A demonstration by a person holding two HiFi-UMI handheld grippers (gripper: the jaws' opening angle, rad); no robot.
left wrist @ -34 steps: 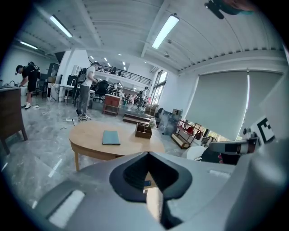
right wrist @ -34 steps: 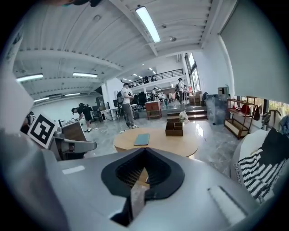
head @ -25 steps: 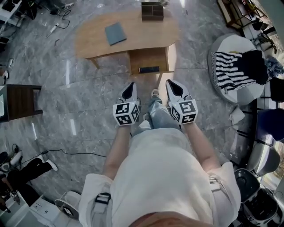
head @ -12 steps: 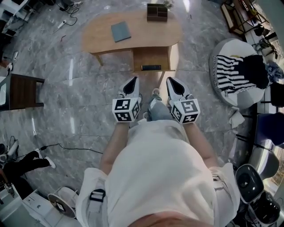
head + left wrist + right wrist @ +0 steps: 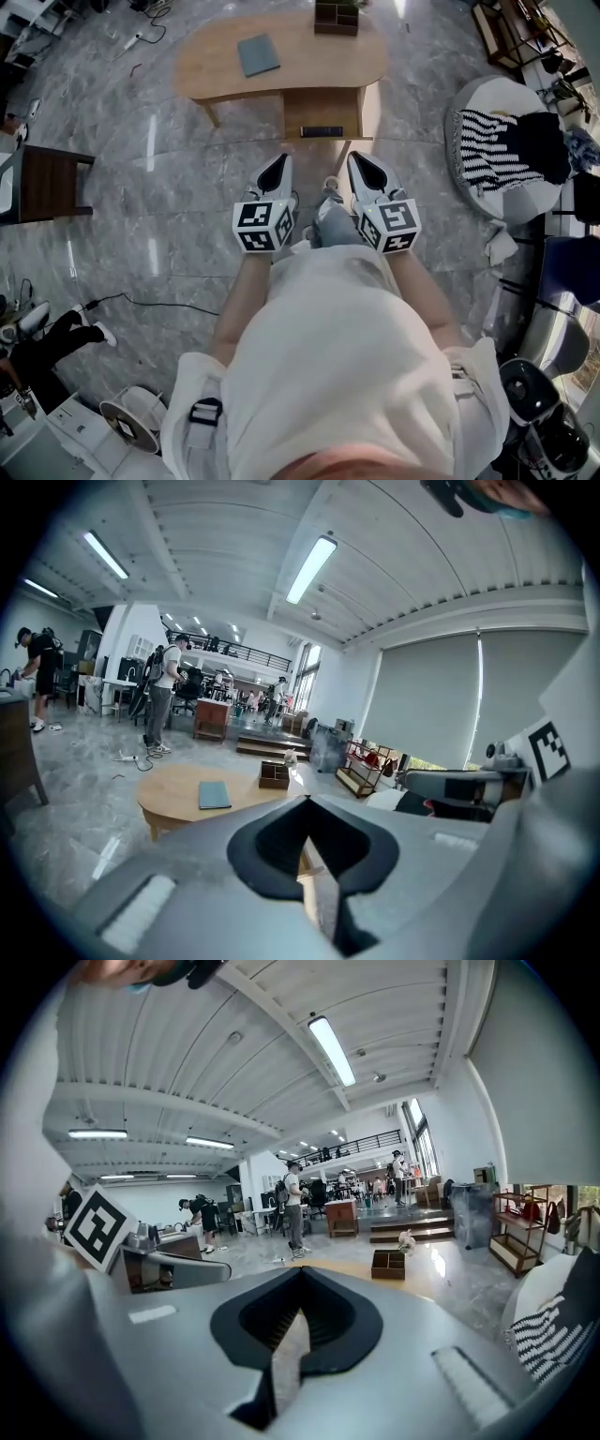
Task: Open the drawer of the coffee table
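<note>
Drawer (image 5: 322,114) sits under the table's (image 5: 225,70) near edge with its dark handle facing us, and it looks shut. Over the last second we have barely closed on it, and both gripper views have tipped up toward the ceiling, so we judge the reach remains. Left gripper (image 5: 277,165) and right gripper (image 5: 360,163) hang well short of it, jaws together and holding nothing.

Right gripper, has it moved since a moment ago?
Yes: the right gripper has tipped upward; in its view the wooden box sits lower than before.
</note>
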